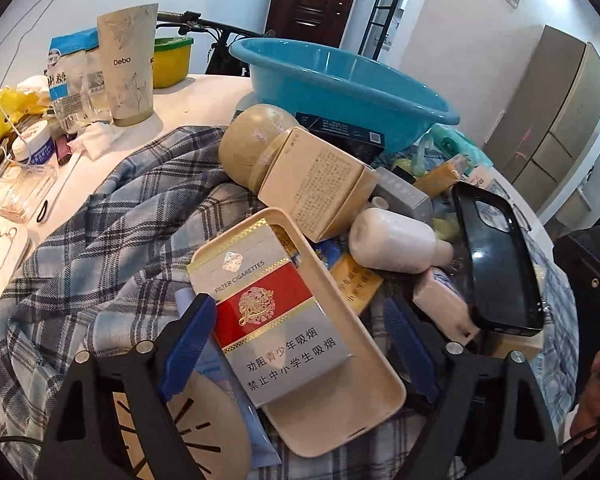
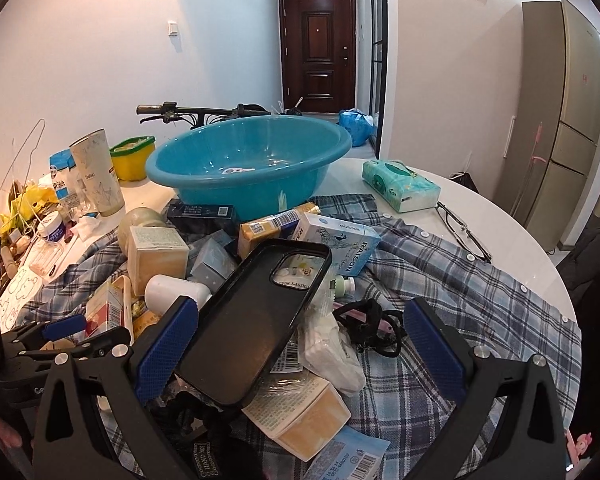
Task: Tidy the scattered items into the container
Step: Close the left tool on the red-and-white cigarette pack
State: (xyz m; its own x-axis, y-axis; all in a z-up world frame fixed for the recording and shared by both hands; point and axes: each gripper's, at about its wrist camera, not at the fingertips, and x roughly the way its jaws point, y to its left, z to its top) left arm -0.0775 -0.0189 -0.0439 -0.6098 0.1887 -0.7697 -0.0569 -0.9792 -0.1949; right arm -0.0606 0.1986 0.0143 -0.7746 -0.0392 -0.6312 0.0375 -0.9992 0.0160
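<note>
A cigarette pack (image 1: 278,322) lies in a cream phone case (image 1: 336,364), both with their long axes running from near right to far left in the left wrist view, the pack's printed face up. The left gripper (image 1: 296,346) straddles them, its blue pads (image 1: 188,344) to either side; the left pad sits right at the pack's edge, the right pad stands clear of the case, so the jaws are partly spread and I cannot tell if they grip. The right gripper (image 2: 300,352) has wide jaws around a black phone case (image 2: 256,320), which leans far and to the right, camera hole at the far end; its left pad touches the case, the right one stands well apart. The blue basin (image 2: 204,184) sits at the far side of the pile on a plaid shirt (image 2: 480,280). Only the right view shows the tissue pack (image 2: 400,186), glasses (image 2: 464,236) and a black cord (image 2: 370,326). Only the left view shows the pack's face. Boxes (image 1: 320,184) and a white bottle (image 1: 396,246) crowd between pack and basin.
</note>
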